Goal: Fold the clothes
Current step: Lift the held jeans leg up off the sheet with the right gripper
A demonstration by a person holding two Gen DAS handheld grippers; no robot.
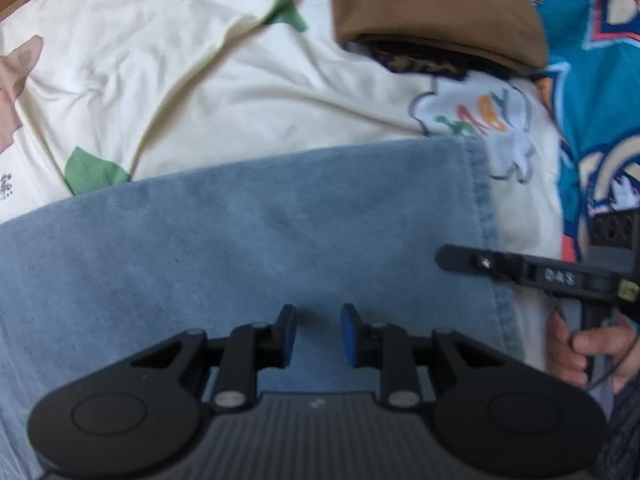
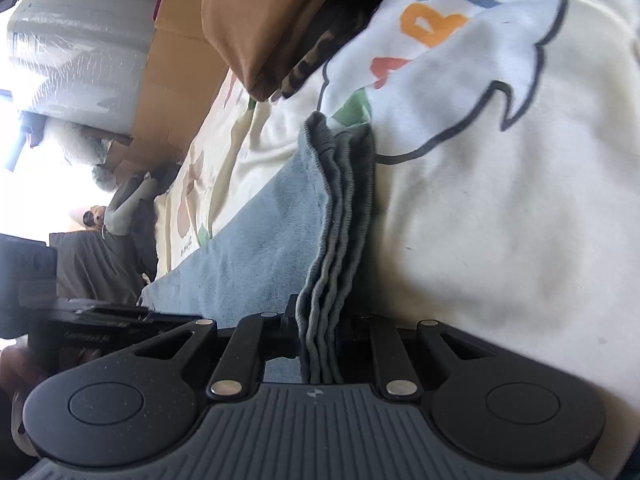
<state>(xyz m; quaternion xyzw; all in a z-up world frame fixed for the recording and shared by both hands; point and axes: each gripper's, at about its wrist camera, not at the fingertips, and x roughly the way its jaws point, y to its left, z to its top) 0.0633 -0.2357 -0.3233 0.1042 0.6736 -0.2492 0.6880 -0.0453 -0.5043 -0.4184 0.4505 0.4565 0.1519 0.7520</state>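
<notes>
The right hand-held gripper (image 2: 318,336) pinches the blue cloth's (image 1: 248,240) stacked edges; the left hand-held gripper (image 1: 318,334) hovers spread. Keep those layers aligned while pressing the fold flat.

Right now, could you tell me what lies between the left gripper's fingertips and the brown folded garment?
In the left wrist view, past the left gripper: the blue denim garment, then cream printed bedding, up to the brown folded garment.

Two hand-held grippers: left (image 1: 318,334), right (image 2: 318,332). One blue denim garment (image 1: 260,240), folded. One brown folded garment (image 1: 432,4). One cream printed sheet (image 1: 240,92). One teal patterned cloth (image 1: 592,100). One hand (image 1: 588,352) visible. Cardboard boxes (image 2: 176,56): count unclear.
</notes>
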